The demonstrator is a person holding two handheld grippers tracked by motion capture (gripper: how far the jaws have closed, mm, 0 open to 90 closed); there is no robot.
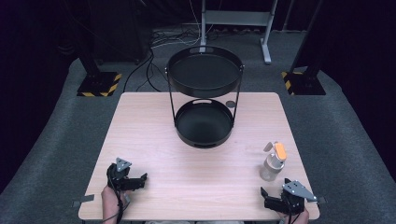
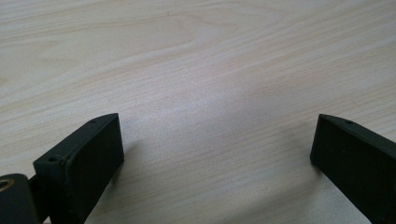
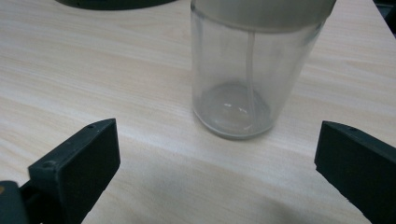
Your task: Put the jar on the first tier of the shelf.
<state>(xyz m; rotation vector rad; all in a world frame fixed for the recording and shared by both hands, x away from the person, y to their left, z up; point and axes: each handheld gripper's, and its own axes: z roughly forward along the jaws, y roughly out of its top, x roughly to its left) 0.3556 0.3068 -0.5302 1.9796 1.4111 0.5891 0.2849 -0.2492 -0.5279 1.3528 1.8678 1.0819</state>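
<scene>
Nothing is held yet — both grippers, left (image 1: 140, 178) and right (image 1: 267, 196), are spread wide; bottle (image 1: 272, 162) untouched, 2-tier rack (image 1: 204, 84) empty.

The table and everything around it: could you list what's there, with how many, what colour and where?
Table: one, light wood, centre.
Two-tier tray stand: one, black, far middle of the table, both trays empty.
Spray bottle: one, clear with an orange-and-grey head, upright near the right edge.
Striped bases: two, black and yellow, on the grey floor beyond the table.
Left claw: one, black, open, near left corner.
Right claw: one, black, open, just short of the bottle.
</scene>
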